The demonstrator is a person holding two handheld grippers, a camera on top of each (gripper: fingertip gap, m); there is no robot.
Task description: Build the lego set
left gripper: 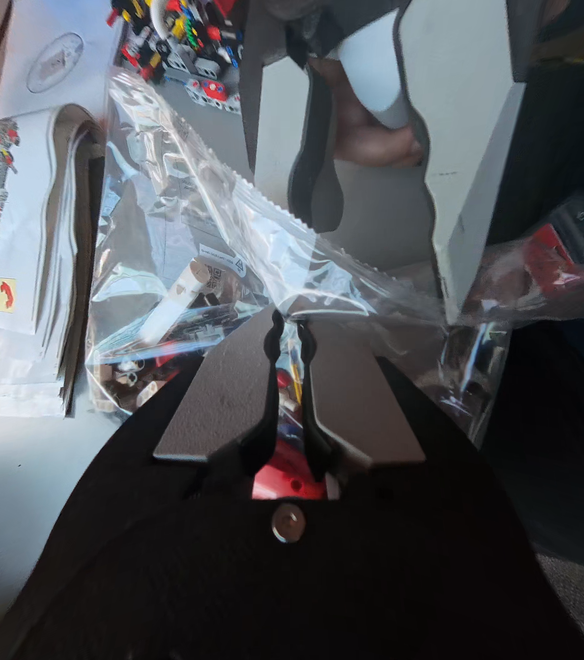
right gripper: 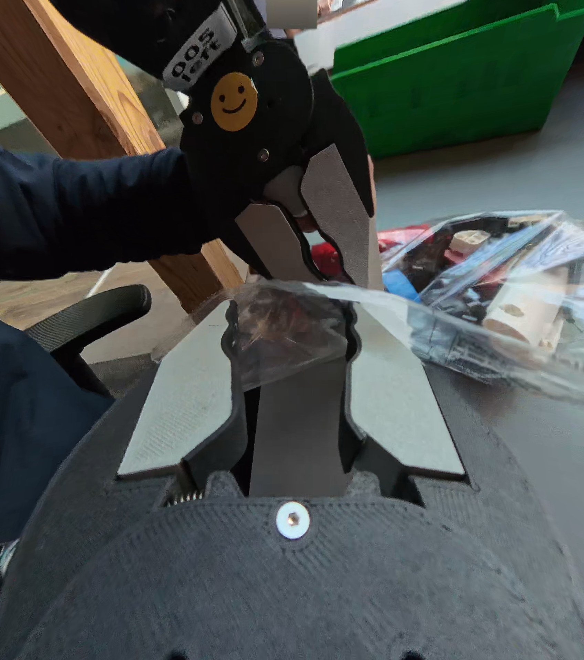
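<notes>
Left wrist view: my left gripper (left gripper: 288, 318) pinches the clear bag of bricks (left gripper: 176, 250) at 12 o'clock. Farther, at 2 o'clock, my right gripper (right gripper: 288, 321) gapes around film; I'd judge steady tension best.

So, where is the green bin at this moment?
The green bin appears only in the right wrist view, at the upper right, on the grey table behind the clear plastic bag of toy bricks.

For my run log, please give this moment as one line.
left gripper: shut on clear plastic bag | right gripper: fingers open around bag end | booklet beside
</notes>
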